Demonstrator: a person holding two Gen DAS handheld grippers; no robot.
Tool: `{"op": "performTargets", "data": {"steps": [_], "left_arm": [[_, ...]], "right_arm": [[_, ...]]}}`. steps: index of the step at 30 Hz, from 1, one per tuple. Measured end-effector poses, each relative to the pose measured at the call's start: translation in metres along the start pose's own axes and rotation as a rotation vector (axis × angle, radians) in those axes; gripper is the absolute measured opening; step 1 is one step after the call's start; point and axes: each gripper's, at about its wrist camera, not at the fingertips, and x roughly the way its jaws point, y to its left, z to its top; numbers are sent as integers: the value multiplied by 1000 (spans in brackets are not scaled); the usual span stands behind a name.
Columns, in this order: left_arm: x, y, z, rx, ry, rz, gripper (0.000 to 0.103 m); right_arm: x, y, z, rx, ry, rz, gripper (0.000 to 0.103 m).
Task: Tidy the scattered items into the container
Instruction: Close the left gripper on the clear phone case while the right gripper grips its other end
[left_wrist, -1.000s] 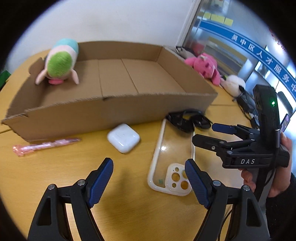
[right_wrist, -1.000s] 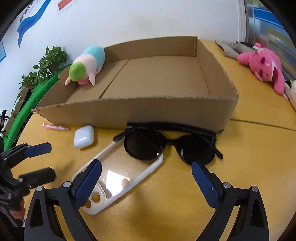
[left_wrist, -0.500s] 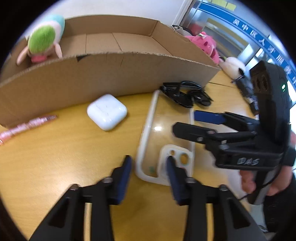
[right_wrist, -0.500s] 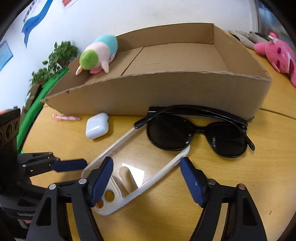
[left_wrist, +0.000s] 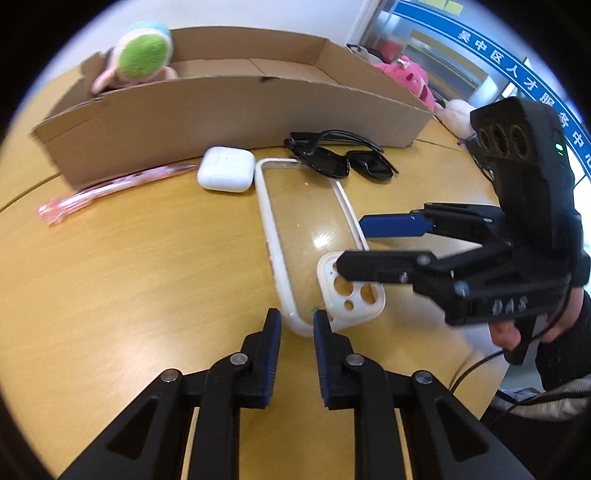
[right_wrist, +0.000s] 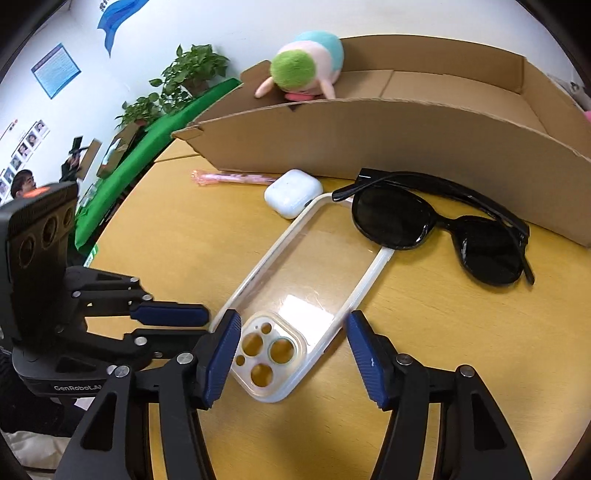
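Observation:
A clear phone case (left_wrist: 306, 236) with a white rim lies on the wooden table; it also shows in the right wrist view (right_wrist: 306, 280). My left gripper (left_wrist: 297, 325) has narrowed around the case's near corner rim, with a small gap still showing. My right gripper (right_wrist: 291, 350) is open, its fingers straddling the camera-hole end of the case. Black sunglasses (right_wrist: 439, 225) rest on the case's far end. A white earbud case (left_wrist: 226, 168) and a pink pen (left_wrist: 110, 188) lie before the cardboard box (left_wrist: 236, 107), which holds a green-faced plush (left_wrist: 142, 55).
A pink plush toy (left_wrist: 406, 79) and a white plush (left_wrist: 458, 114) lie behind the box at the right. Potted plants (right_wrist: 192, 74) and a green board stand beyond the table's left edge.
Both grippers moved in toward the phone case. The left jaws narrowed from wide open to a small gap at the case's corner. The right jaws narrowed a little around the case end.

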Motion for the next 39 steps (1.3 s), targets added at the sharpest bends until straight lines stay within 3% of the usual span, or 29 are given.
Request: {"op": "performTargets", "data": {"steps": [1, 3, 4, 5, 9, 12, 14, 16, 20, 25, 29, 31, 35, 39], "left_arm": [[-3, 1, -2, -9, -12, -1, 21], [-9, 3, -5, -29, -40, -11, 40], [-11, 4, -6, -34, -53, -5, 55], [-12, 4, -7, -39, -66, 1, 61], [-18, 15, -11, -62, -81, -4, 65], [-22, 27, -12, -94, -90, 29, 65], [-18, 24, -8, -108, -90, 32, 65], [-15, 16, -3, -86, -85, 27, 65], [2, -8, 8, 20, -58, 30, 71], [26, -16, 17, 87, 6, 154, 81], [38, -27, 20, 162, 16, 242, 83], [38, -25, 21, 161, 26, 220, 78], [34, -21, 12, 238, 40, 187, 78], [26, -18, -7, 391, 66, 106, 77]], "right_arm": [[2, 0, 1, 5, 10, 10, 65], [7, 3, 0, 6, 39, 64, 65], [9, 6, -2, 2, 53, 95, 65], [11, 12, -4, -4, 71, 133, 63], [18, 20, -7, -8, 80, 182, 58], [14, 14, -2, 14, 53, 248, 63], [5, 12, 6, -39, 30, 207, 81], [-3, 8, 13, -101, 25, 168, 88], [-9, 4, 27, -259, 51, 113, 88], [2, 3, 29, -388, 125, 116, 88], [1, 7, 34, -424, 95, 109, 88], [-7, 2, 37, -425, 65, 96, 88], [-21, -12, 43, -439, 42, 22, 88], [-21, -7, 42, -512, 67, 32, 88]]}}
